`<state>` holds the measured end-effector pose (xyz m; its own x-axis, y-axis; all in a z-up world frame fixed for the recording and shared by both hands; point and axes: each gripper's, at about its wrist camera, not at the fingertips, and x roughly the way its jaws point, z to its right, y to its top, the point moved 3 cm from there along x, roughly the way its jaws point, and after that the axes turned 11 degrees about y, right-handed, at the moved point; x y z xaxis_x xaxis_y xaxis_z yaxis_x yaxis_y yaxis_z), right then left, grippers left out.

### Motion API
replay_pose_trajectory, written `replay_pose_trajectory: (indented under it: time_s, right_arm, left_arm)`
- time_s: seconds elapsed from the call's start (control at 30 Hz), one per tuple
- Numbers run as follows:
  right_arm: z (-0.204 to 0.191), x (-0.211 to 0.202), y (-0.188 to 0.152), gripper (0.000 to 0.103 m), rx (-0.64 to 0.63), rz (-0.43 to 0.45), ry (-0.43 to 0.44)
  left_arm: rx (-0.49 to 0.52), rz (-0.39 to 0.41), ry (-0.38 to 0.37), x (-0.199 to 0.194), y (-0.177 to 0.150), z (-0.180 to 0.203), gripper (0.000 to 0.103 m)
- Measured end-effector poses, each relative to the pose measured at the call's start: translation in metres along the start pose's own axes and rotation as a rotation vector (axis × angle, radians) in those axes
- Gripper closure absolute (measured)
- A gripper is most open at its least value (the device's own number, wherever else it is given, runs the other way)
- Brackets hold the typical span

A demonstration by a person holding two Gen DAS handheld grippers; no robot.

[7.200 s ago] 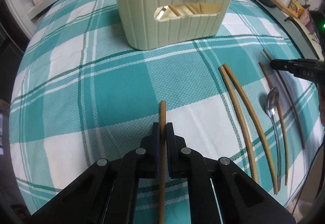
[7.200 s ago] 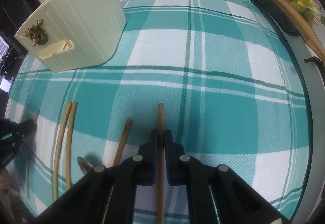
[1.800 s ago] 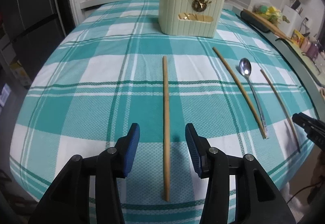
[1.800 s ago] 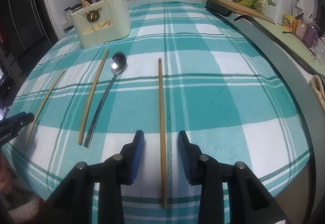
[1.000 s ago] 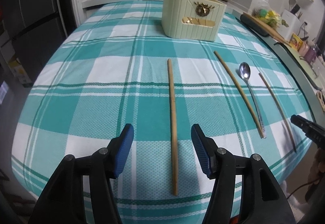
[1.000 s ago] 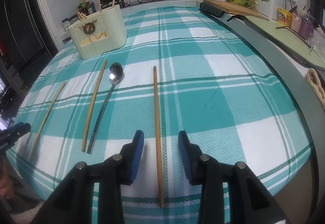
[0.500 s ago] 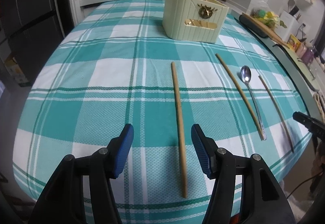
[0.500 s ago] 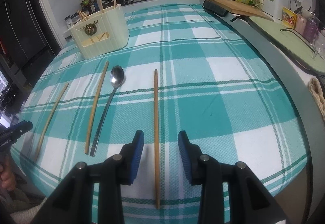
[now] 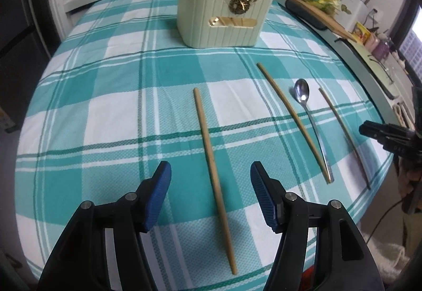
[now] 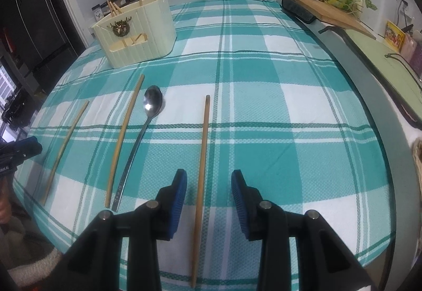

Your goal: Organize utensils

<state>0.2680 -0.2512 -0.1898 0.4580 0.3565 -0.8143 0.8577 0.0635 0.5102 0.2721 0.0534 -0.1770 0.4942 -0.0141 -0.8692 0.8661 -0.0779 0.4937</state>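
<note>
Chopstick (image 9: 211, 143) lies free between open left gripper (image 9: 210, 185).

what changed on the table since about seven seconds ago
Both chopsticks gripped then are gone from the cloth. Left gripper and right gripper now stand open, each over another lying chopstick; the left's fingers just widened. Holder now carries more sticks. Spoon unchanged.

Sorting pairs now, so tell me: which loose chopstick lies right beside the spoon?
The second chopstick from the left, alongside the spoon; the others lie apart.
</note>
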Motion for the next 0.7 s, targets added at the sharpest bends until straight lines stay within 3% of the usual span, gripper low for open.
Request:
replay_pose_trajectory:
  time_s: [0.23,0.43,0.63,0.7]
  right_arm:
    - [-0.001,0.039,0.030,0.067,-0.084,-0.136,-0.004]
    - [0.007,0.069,0.045,0.067,-0.052,-0.231,0.002]
    - [-0.001,0.080,0.055,0.065,-0.115,-0.271,-0.029]
    - [-0.002,0.084,0.060,0.066,-0.131,-0.284,-0.026]
  left_arm:
    - [0.033,-0.067,0.018,0.037,0.036,0.000,0.038]
    - [0.073,-0.118,0.064,0.066,0.045,0.003,0.038]
    - [0.110,-0.143,0.121,0.082,0.051,0.006,0.039]
    - [0.131,-0.147,0.128,0.084,0.054,0.010,0.045]
